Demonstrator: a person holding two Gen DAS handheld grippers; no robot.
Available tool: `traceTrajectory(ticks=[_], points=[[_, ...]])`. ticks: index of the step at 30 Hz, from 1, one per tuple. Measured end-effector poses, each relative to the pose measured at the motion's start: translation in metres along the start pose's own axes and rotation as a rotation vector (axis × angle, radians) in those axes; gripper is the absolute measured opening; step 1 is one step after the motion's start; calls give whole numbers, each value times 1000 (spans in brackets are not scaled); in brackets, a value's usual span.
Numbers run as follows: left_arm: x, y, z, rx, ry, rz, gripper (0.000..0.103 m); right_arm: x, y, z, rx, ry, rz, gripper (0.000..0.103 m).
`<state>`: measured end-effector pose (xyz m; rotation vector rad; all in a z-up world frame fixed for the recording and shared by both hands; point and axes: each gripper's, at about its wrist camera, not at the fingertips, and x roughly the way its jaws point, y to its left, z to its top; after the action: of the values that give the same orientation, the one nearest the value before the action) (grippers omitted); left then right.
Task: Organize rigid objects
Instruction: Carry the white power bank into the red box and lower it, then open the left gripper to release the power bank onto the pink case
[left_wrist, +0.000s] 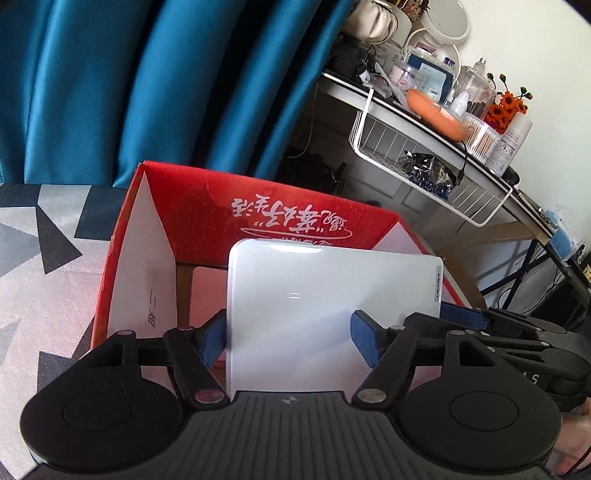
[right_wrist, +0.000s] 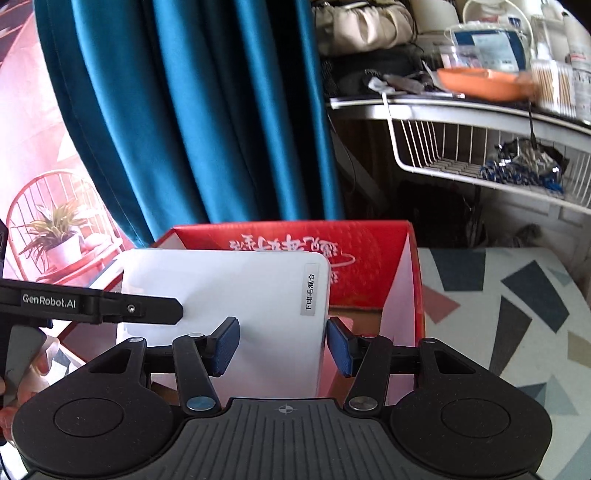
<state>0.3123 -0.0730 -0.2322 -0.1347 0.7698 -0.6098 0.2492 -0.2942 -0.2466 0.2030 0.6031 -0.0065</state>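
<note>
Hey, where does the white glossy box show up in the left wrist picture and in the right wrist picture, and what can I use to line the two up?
Left wrist: the white box stands centre, low in the picture, in front of the red carton.
Right wrist: the white box is centre-left, its label strip near its right edge.
Shared landmark: the red carton behind it, under the blue curtain.
</note>
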Motion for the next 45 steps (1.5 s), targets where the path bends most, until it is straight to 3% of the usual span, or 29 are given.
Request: traceTrajectory(ticks=[13, 28, 30, 34, 38, 45], points=[[9, -2, -4, 75, 51, 89, 70, 11, 10, -6, -43, 83, -54, 44], [-11, -10, 3, 113, -44, 183, 68, 5, 2, 4, -26, 64, -105, 44], [-19, -12, 4, 121, -56, 197, 71, 1, 3, 4, -30, 50, -107, 51], [-38, -15, 4, 129, -97, 212, 90, -11, 6, 5, -16, 14, -107, 70], [-56, -21, 2, 159, -129, 252, 103, -25, 12, 7, -18, -23, -110, 101], [-91, -25, -11, 171, -172, 303, 103, -49, 22, 2, -9, -67, -114, 103]])
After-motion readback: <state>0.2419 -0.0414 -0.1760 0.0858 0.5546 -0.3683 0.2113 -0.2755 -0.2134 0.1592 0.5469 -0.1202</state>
